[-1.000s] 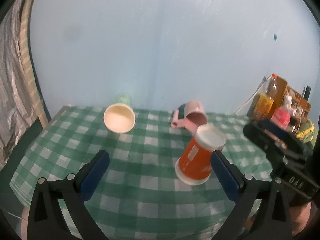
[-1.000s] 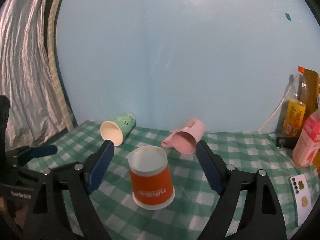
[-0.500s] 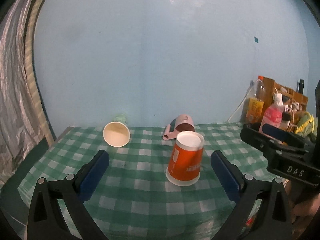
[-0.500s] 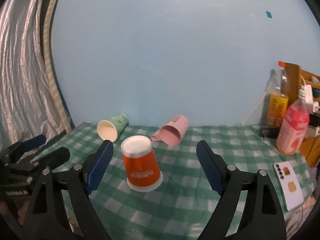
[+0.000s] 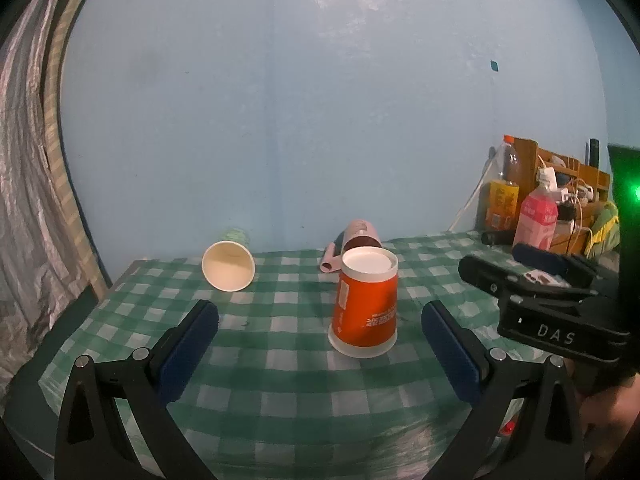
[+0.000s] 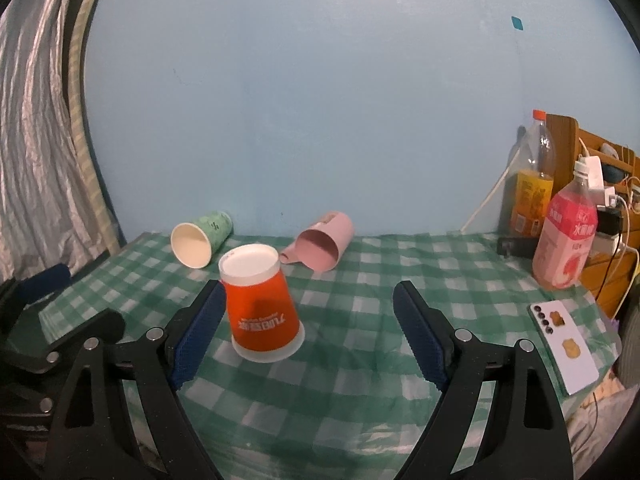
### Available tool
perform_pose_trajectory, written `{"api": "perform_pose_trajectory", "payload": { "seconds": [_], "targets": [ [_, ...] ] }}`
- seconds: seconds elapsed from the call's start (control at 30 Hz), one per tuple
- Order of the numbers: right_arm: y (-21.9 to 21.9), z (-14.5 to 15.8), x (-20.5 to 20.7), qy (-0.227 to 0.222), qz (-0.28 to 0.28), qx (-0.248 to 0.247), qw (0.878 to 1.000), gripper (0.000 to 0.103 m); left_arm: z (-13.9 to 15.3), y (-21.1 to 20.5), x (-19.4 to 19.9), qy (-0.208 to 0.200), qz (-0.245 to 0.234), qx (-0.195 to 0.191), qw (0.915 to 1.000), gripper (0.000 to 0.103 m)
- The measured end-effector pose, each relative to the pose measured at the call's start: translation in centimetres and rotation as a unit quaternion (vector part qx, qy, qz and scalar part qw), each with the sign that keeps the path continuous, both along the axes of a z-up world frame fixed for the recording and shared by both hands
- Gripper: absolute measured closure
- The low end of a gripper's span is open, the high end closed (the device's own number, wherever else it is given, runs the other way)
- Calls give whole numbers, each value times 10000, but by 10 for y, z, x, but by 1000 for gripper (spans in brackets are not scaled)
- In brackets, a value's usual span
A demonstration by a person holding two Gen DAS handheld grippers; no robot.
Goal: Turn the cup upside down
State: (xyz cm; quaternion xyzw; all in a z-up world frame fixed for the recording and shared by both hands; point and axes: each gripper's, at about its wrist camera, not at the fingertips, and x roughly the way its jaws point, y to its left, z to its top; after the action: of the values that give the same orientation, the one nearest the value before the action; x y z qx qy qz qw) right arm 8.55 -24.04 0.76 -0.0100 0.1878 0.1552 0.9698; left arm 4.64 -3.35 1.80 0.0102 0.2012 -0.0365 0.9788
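Observation:
An orange paper cup (image 5: 366,308) stands upside down, mouth on the green checked tablecloth (image 5: 280,380); it also shows in the right wrist view (image 6: 262,306). My left gripper (image 5: 320,344) is open and empty, held back from the cup. My right gripper (image 6: 308,332) is open and empty; the cup stands just ahead of its left finger (image 6: 198,334), apart from it. The right gripper's body shows at the right of the left wrist view (image 5: 560,320).
A green paper cup (image 6: 200,240) and a pink handled mug (image 6: 324,246) lie on their sides at the back. Bottles (image 6: 566,236) and a wooden rack (image 6: 600,216) stand at the right. A phone (image 6: 562,350) lies near the right edge. A curtain (image 6: 36,160) hangs left.
Both grippers have drawn back from the cup and levelled out; the orange cup stays upside down on the cloth and now looks smaller and farther off.

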Motion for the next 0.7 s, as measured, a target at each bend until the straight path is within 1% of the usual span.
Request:
{"api": "perform_pose_trajectory", "payload": {
  "seconds": [0.17,0.57,0.7],
  "targets": [
    [1,-2,1,66,20,-15,10000,18,1,7,-2,-25,54,-195,9998,0],
    [2,-5,1,118,32,-27,9999,17,1,13,0,45,209,-367,9991,0],
    [2,-6,1,138,48,-15,9999,16,0,13,1,70,240,-340,9991,0]
  ]
}}
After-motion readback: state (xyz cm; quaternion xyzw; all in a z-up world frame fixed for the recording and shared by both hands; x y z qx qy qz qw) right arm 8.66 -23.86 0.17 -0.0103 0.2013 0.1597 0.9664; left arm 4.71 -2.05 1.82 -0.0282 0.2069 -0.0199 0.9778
